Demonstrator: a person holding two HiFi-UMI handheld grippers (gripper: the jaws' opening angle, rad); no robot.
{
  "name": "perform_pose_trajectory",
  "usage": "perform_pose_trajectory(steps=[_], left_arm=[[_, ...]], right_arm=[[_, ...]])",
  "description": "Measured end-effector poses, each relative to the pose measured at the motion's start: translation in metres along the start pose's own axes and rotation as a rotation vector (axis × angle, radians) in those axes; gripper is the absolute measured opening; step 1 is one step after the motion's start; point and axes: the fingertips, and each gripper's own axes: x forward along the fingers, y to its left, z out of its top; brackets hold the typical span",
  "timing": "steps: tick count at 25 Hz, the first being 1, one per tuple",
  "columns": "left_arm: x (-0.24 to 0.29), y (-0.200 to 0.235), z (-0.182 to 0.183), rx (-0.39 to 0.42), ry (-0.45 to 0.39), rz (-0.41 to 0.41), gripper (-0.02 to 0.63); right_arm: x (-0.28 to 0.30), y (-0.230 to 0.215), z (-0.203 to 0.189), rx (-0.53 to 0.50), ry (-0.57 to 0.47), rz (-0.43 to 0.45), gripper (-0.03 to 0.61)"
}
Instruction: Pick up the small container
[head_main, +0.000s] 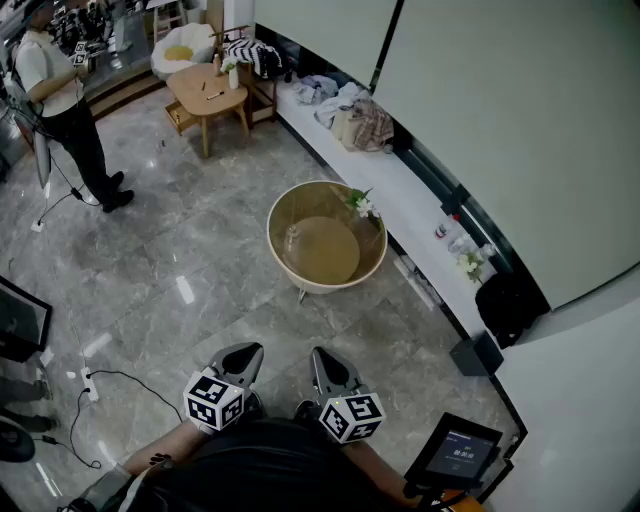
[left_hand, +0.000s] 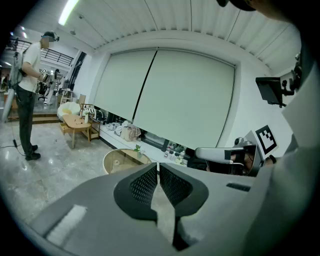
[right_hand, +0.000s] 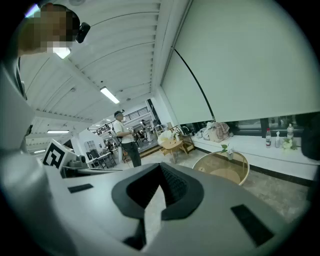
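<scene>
My left gripper (head_main: 245, 352) and right gripper (head_main: 322, 358) are held side by side close to my body, low in the head view, well short of the round glass-topped table (head_main: 276, 255). Seen in its own view, the left gripper (left_hand: 158, 167) has its jaws together with nothing between them. The right gripper (right_hand: 161, 167) also shows its jaw tips meeting, empty. A small vase of white flowers (head_main: 362, 205) stands at the table's far rim. Several small bottles (head_main: 441, 231) stand on the white window ledge (head_main: 400, 190). I cannot tell which one is the small container.
A person (head_main: 60, 90) stands at the far left of the grey marble floor. A low wooden table (head_main: 208, 92) is at the back. Clothes (head_main: 355, 115) lie on the ledge. A black bag (head_main: 505, 300), a tablet on a stand (head_main: 455, 450) and floor cables (head_main: 110, 385) are nearby.
</scene>
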Motion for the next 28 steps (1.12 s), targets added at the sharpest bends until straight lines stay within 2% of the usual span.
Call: perform_pose_trajectory(steps=[16,24,28], left_arm=[[0.03,-0.076,-0.005,-0.011,-0.021,0.041,0.015],[0.03,-0.081,-0.033,-0.082,0.024,0.098,0.015],[0.032,-0.072,-0.044,-0.103,0.036,0.098,0.015]], right_arm=[[-0.057,-0.05,0.007,0.011,-0.011,0.069,-0.003],[-0.059,-0.06,-0.024,0.057,0.08,0.117,-0.003],[-0.047,-0.059,-0.038,0.072,0.107,0.122,-0.003]])
